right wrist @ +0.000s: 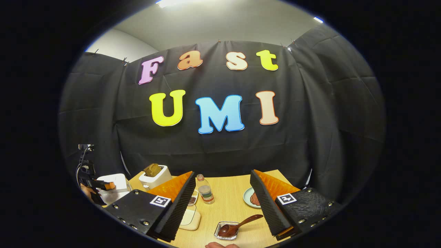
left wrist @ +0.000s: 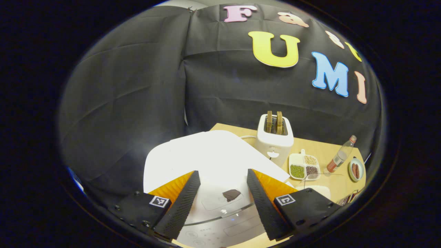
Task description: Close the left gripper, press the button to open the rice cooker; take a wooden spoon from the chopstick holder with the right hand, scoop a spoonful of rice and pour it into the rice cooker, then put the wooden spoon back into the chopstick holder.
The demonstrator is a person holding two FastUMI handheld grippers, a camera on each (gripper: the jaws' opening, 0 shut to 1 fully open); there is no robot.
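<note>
Rice cooker (left wrist: 206, 155) sits closed just beside the toaster (left wrist: 275, 137), under the left gripper (left wrist: 222, 193), whose 2 fingers are spread; its lid looks smooth, stiff. Right gripper (right wrist: 222, 203) gapes, empty; grip wooden spoon (right wrist: 237, 225) by handle.

Right gripper (right wrist: 222, 193) jaws apart, wooden spoon (right wrist: 237, 224) in holder below
</note>
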